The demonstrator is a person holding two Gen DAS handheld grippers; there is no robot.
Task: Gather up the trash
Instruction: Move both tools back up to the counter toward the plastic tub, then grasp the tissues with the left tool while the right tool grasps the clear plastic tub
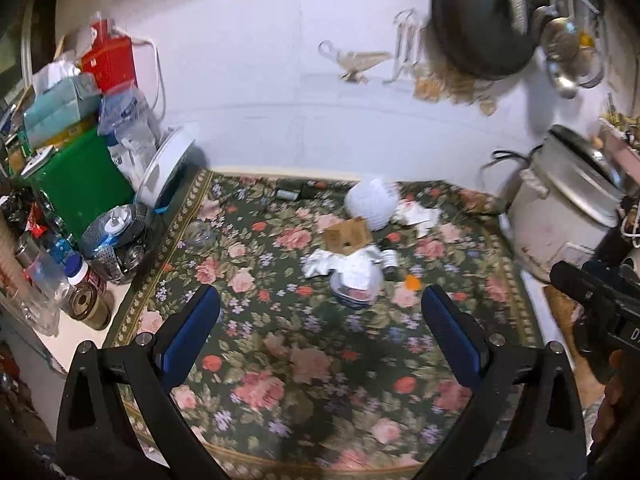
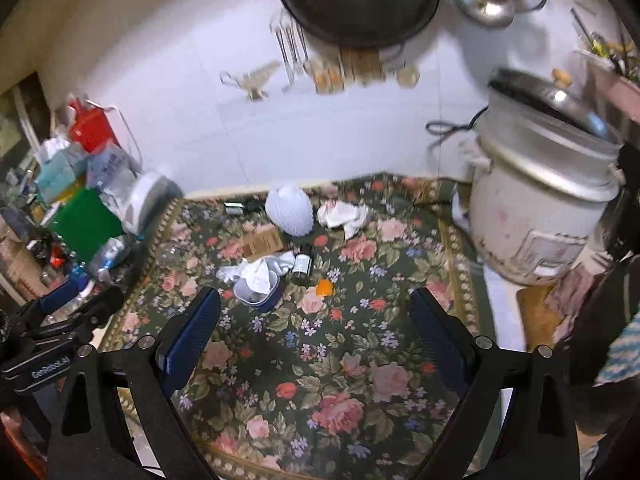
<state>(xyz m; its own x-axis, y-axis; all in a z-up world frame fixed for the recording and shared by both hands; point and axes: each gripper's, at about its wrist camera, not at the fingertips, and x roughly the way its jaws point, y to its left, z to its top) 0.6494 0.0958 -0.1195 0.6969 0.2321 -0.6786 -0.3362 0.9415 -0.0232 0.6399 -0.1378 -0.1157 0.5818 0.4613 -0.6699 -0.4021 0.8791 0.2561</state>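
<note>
Trash lies on a floral cloth (image 1: 304, 360) (image 2: 360, 340): a white foam net (image 1: 370, 202) (image 2: 290, 210), a cardboard piece (image 1: 348, 234) (image 2: 264, 244), crumpled white tissue (image 1: 418, 214) (image 2: 344, 214), a small dark bottle (image 1: 390, 258) (image 2: 302, 266), an orange scrap (image 1: 412, 282) (image 2: 324, 288) and a small bowl stuffed with white paper (image 1: 354, 280) (image 2: 258, 284). My left gripper (image 1: 320, 320) is open and empty, hovering short of the bowl. My right gripper (image 2: 314, 324) is open and empty, also short of the pile.
A white rice cooker (image 1: 568, 208) (image 2: 544, 208) stands at the right. Clutter at the left includes a green box (image 1: 80, 180) (image 2: 86, 220), a tissue box (image 1: 60, 108), jars (image 1: 86, 300) and a metal colander (image 1: 120, 240). A black pan (image 1: 480, 20) (image 2: 356, 0) hangs on the tiled wall.
</note>
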